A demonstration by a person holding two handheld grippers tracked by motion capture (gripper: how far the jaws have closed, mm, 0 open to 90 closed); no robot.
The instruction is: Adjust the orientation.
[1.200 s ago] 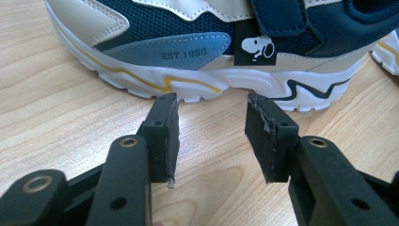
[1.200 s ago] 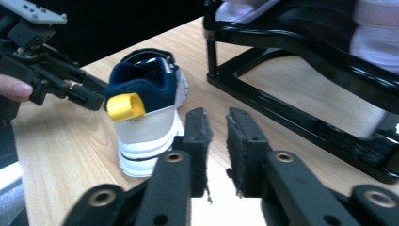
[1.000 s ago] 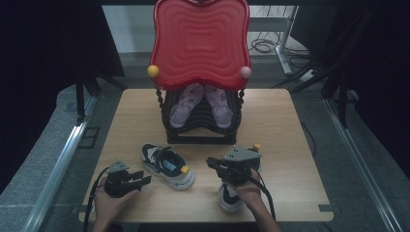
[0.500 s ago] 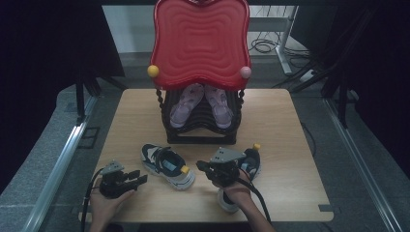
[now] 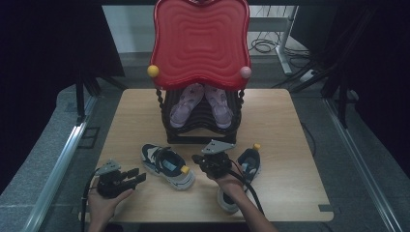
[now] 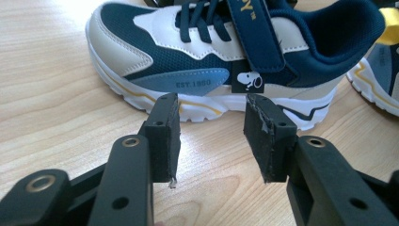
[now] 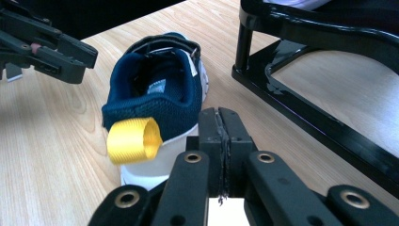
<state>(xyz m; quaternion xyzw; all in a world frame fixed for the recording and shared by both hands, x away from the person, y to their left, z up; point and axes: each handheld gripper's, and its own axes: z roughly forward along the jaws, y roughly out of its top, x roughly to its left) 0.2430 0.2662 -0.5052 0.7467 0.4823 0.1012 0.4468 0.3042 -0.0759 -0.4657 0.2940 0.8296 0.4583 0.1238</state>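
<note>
The right gripper has slid left across the table since a second ago, off the right shoe and over toward the left shoe, and its jaws have just been closing with nothing between them. Now they sit pressed together, empty, just behind that shoe's heel, where the yellow loop sticks out.

Biggest thing on the table is the red tray, standing up at twelve o'clock on top of the black rack. A pink pair rests inside the rack.

Down at the centre lies the left shoe, navy and white, toe pointing to about ten o'clock. The right shoe sits at four o'clock from the rack, partly under the person's right forearm.

At seven o'clock the left gripper rests low on the wood, jaws apart and holding nothing, aimed at the side of the left shoe and stopping just short of its sole.
</note>
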